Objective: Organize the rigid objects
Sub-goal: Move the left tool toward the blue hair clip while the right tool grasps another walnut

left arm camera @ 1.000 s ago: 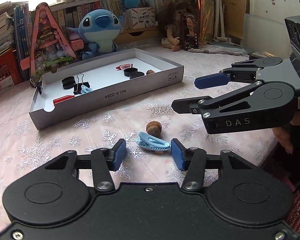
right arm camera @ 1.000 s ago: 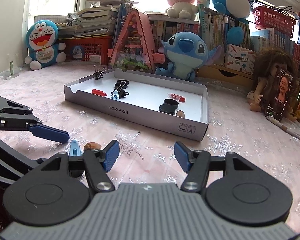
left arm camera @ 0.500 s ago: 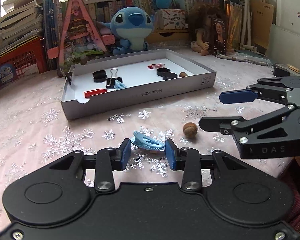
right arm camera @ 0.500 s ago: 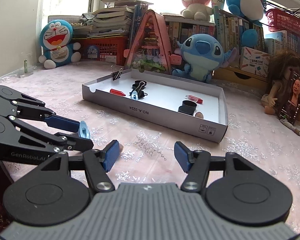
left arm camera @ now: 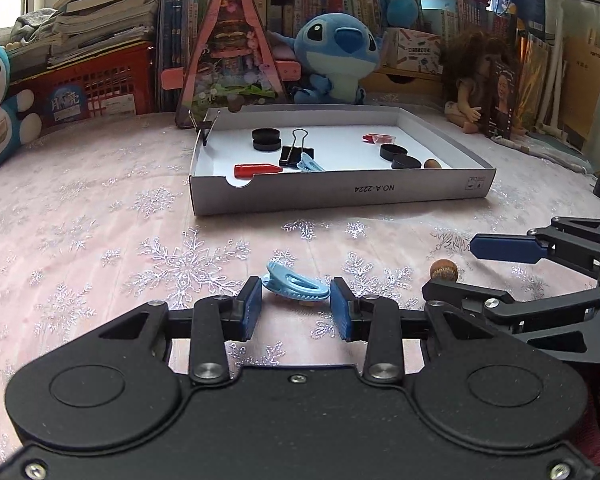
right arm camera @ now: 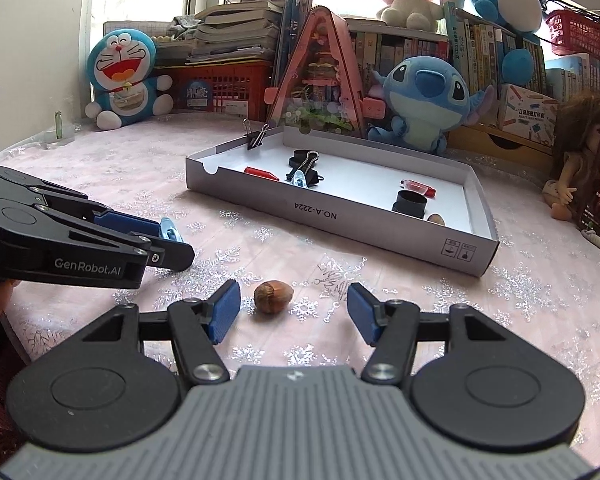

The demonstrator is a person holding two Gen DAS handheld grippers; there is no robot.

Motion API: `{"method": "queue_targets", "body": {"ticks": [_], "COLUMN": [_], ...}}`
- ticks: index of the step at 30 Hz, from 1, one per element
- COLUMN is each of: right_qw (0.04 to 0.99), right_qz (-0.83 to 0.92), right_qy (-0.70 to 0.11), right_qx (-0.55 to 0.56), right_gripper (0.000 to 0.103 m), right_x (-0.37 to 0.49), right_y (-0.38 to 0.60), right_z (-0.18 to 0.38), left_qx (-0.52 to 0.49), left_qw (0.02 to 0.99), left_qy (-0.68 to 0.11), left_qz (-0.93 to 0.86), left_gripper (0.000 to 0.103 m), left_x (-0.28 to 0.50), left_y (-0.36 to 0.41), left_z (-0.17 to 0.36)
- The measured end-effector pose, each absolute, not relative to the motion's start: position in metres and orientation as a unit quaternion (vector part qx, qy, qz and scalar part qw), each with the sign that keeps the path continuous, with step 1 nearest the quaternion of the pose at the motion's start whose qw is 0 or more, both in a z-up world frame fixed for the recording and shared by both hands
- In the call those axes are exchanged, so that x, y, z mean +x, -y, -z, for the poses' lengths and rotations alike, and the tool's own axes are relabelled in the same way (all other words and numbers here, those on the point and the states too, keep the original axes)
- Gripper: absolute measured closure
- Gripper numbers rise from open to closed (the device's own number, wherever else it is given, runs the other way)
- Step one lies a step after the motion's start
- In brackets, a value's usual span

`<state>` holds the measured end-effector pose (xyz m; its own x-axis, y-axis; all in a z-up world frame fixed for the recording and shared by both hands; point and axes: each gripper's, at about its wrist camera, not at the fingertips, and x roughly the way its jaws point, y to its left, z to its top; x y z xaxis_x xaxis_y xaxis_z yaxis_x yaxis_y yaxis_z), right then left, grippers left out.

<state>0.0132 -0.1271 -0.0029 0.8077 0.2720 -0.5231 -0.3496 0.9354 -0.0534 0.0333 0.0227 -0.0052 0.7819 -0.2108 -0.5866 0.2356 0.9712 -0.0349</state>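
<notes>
Two small things are being picked up from the table so they can be put in the white box (left arm camera: 340, 194) with the others.

The blue clip (left arm camera: 296, 286) lies on the snowflake cloth (left arm camera: 100, 248), between the blue pads of the left gripper (left arm camera: 296, 314). The pads are shut on its two ends, so the clip looks gripped, but it is not yet lifted.

The brown nut (right arm camera: 273, 297) lies on the cloth between the pads of the right gripper (right arm camera: 292, 312). These jaws are closing, but the nut is not touched yet; a gap is seen on both sides, and the nut sits nearer the left pad.

Next, the nut needs to be pinched gently, because it is round and could roll away. Then both things need to be lifted and carried over the near wall of the box.

Some things are hard to see. The underside of the clip is hidden by the pads, so how firmly it is held cannot be told. In the left view, the nut is partly hidden behind a finger of the right gripper. Only a little of the person is seen at the picture edges.
</notes>
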Motion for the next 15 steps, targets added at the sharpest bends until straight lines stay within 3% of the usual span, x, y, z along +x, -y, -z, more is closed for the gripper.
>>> {"method": "queue_targets", "body": {"ticks": [8,15], "right_qw": [0.95,0.956], "right_qz": [-0.154,-0.127], "right_qy": [-0.261,-0.261], "right_qx": [-0.073,-0.048], "right_gripper": [0.044,0.061], "right_x": [0.0127,0.0144], "right_y": [0.1194,0.1233], "right_z": [0.0062,0.0076], "left_qx": [0.014,0.012], "left_qw": [0.947,0.95], "left_qy": [-0.302,-0.297], "left_qz": [0.108,0.099], "left_gripper": [0.068,0.068], "left_x": [0.0314,0.0293], "left_y": [-0.0211,-0.0187], "left_z": [0.0082,0.0099]}}
